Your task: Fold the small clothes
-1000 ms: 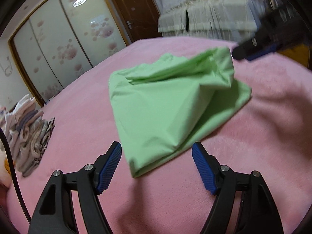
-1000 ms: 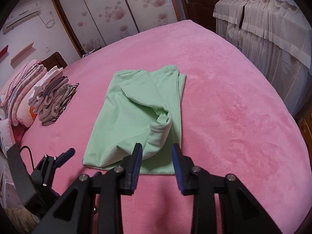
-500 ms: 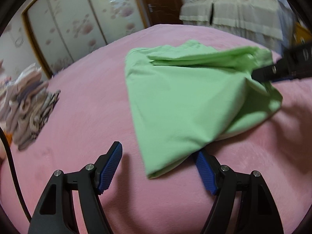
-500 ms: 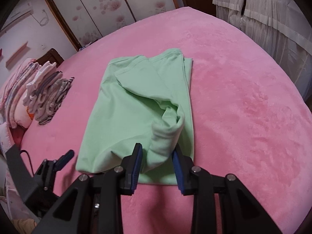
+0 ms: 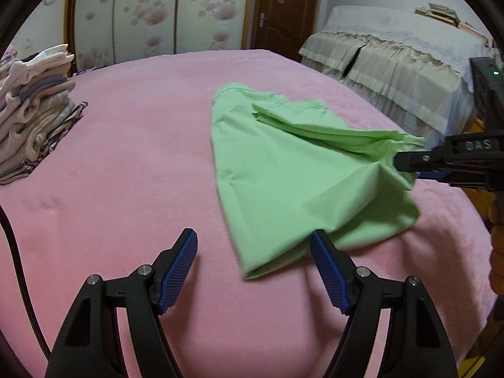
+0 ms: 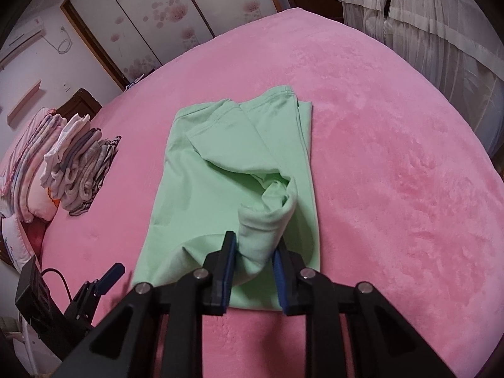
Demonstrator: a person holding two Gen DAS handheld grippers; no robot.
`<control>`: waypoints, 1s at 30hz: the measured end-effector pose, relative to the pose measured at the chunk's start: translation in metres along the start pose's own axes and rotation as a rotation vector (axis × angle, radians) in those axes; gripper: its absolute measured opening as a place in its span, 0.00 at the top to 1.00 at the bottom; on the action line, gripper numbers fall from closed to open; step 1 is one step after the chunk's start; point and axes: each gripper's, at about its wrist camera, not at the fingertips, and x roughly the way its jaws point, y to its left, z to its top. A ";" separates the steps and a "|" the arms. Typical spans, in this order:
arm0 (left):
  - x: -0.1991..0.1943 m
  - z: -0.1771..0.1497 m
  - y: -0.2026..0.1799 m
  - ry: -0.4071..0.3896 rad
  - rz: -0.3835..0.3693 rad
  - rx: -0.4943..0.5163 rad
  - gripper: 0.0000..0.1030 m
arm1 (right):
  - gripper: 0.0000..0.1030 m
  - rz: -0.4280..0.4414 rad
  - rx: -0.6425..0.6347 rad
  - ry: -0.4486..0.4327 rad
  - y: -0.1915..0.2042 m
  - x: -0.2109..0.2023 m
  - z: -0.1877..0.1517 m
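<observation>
A light green garment (image 5: 283, 170) lies partly folded on the pink bed cover (image 5: 126, 163); it also shows in the right wrist view (image 6: 220, 163). My right gripper (image 6: 253, 252) is shut on a bunched near corner of the green garment and holds it slightly raised; it shows at the right of the left wrist view (image 5: 406, 165). My left gripper (image 5: 253, 264) is open and empty, low over the bed, with the garment's near corner between its fingers. It shows at the lower left of the right wrist view (image 6: 110, 275).
A stack of folded small clothes (image 5: 34, 110) sits at the left on the bed; it also shows in the right wrist view (image 6: 78, 170). A second bed with a cream valance (image 5: 393, 63) stands to the right. Wardrobe doors (image 5: 157, 12) are behind.
My right gripper has closed on the garment's corner and pulled it toward the near edge. My left gripper has swung right so the garment's near corner now lies between its open fingers.
</observation>
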 end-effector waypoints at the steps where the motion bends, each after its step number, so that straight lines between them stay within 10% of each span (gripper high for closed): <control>1: 0.000 0.000 -0.002 0.002 0.012 0.012 0.28 | 0.79 0.000 0.001 -0.003 0.000 -0.001 0.000; 30: 0.015 -0.004 -0.043 0.052 0.061 0.151 0.28 | 0.94 0.142 0.104 -0.098 0.015 -0.028 0.028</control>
